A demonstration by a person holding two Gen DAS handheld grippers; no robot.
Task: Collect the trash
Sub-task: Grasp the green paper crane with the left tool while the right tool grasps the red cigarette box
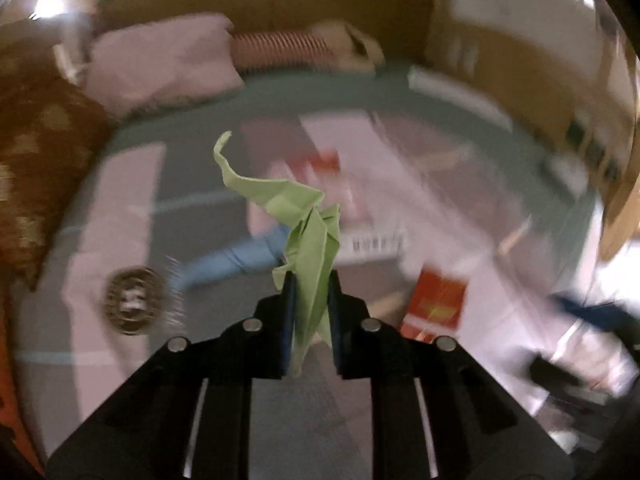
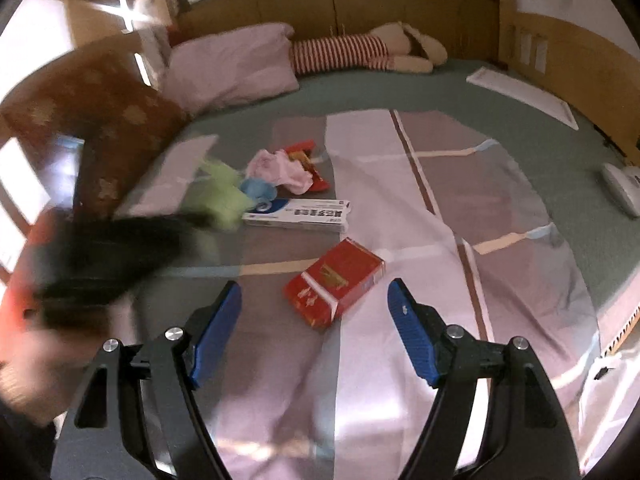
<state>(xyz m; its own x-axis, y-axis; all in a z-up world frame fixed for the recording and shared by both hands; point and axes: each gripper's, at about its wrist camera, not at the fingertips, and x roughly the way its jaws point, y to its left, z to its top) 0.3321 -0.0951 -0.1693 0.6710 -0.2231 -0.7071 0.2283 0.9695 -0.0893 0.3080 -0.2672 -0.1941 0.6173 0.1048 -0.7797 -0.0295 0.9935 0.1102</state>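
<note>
A wide bed (image 2: 520,92) fills both my views, its green sheet covered by a patchwork quilt (image 2: 380,160) of pink, grey and white panels. At its head lie a pale pink pillow (image 2: 236,68), a brown patterned cushion (image 2: 96,120) and a striped plush toy (image 2: 360,54). The trash sits mid-quilt: a long white and blue box (image 2: 298,216), and a red carton (image 2: 336,288) lying just ahead of my right gripper (image 2: 314,292), between the lines of its two blue pads (image 2: 412,336), which stand wide apart and touch nothing. Farther off are a crumpled pink paper (image 2: 280,170), a blue wad (image 2: 256,190) and a red wrapper (image 2: 302,148). My left gripper (image 1: 311,284) is clamped on a crumpled green paper (image 1: 304,236), pinched upright between its pads, its twisted end rising past the fingertips above the blurred quilt.
</note>
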